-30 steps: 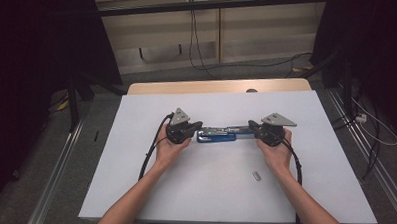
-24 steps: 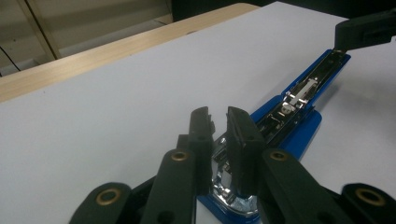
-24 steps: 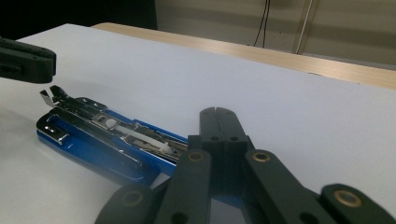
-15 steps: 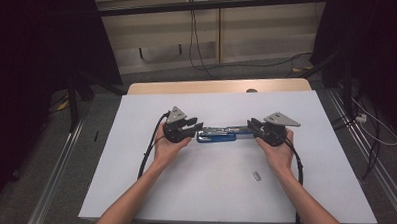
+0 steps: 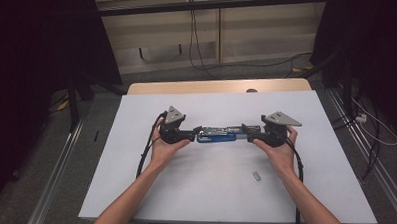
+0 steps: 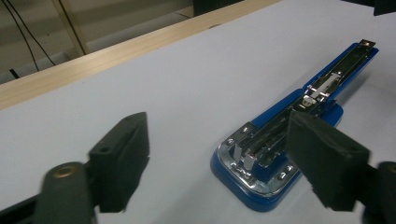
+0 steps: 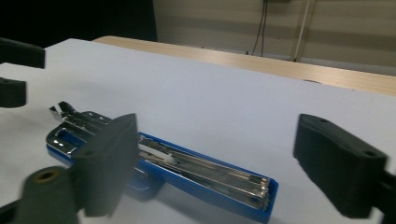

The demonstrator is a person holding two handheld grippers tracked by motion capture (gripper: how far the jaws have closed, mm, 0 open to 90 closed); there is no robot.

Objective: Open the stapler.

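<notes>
A: What's the surface?
B: A table (image 5: 148, 190) with a pale sheet over it; a bare wooden strip shows along the far edge

A: And lying on it?
B: A blue stapler (image 5: 220, 134), opened out flat near the middle, and a small grey piece (image 5: 256, 176) nearer the person, well apart from it

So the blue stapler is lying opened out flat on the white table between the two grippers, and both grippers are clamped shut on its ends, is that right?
Not quite: the blue stapler does lie opened flat on the white table between them, but the left gripper and right gripper have just been opening and grip nothing, as both gripper views show.
</notes>
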